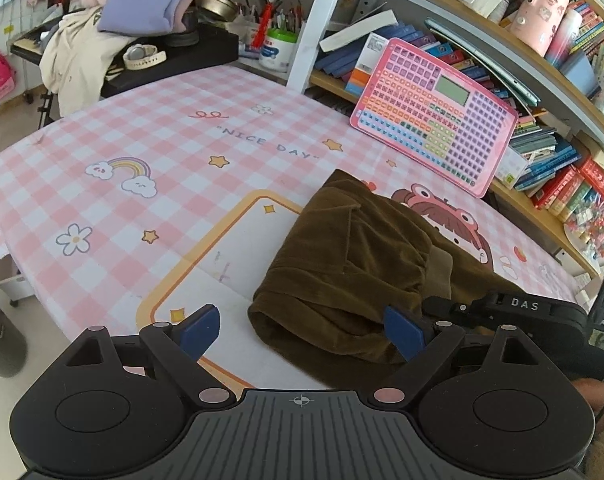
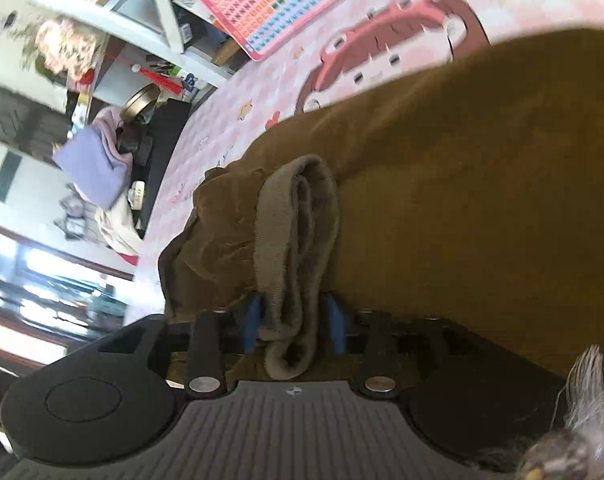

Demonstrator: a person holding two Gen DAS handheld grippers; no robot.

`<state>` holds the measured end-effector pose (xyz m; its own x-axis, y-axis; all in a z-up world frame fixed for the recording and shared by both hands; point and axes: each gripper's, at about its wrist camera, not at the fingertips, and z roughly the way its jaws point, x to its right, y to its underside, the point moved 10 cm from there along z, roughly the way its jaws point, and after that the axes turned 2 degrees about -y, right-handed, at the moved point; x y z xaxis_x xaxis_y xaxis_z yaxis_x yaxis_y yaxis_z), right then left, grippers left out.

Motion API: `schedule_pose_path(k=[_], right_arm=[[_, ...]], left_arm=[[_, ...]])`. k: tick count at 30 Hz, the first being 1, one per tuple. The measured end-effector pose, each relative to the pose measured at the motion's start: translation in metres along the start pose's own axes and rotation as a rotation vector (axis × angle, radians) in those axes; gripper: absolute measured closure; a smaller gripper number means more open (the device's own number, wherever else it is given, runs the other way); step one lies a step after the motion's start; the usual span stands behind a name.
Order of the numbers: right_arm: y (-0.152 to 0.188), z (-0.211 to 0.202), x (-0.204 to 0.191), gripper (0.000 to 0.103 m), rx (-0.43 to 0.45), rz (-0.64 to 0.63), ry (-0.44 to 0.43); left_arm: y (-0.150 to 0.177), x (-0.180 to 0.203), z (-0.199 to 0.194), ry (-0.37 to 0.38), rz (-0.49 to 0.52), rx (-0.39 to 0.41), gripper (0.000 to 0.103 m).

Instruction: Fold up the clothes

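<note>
A brown corduroy garment lies bunched on the pink checked tablecloth, right of centre in the left wrist view. My left gripper is open, its blue pads apart just in front of the garment's near fold. My right gripper is shut on the garment's grey-brown ribbed cuff; the brown cloth fills the right of that view. The right gripper also shows in the left wrist view, at the garment's right edge.
A pink keyboard toy leans against bookshelves at the table's far right. A black stand with lilac and cream clothes sits at the far left. A pen pot stands behind the table.
</note>
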<state>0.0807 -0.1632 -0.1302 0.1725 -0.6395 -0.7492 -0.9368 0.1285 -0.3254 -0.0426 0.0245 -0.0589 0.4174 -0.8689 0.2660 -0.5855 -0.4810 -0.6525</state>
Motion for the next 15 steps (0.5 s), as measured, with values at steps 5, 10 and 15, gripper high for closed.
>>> schedule_pose_path(k=[5, 10, 15], right_arm=[[0.003, -0.013, 0.003, 0.059, 0.007, -0.003, 0.028], [0.016, -0.044, 0.005, 0.055, 0.019, -0.08, 0.092], [0.027, -0.077, 0.002, 0.044, 0.079, -0.231, 0.18]], left_arm=[[0.0, 0.011, 0.001, 0.024, 0.006, 0.012, 0.011], [0.001, 0.032, 0.003, 0.058, 0.042, 0.019, 0.011], [0.014, 0.046, 0.009, 0.028, 0.101, -0.009, 0.011]])
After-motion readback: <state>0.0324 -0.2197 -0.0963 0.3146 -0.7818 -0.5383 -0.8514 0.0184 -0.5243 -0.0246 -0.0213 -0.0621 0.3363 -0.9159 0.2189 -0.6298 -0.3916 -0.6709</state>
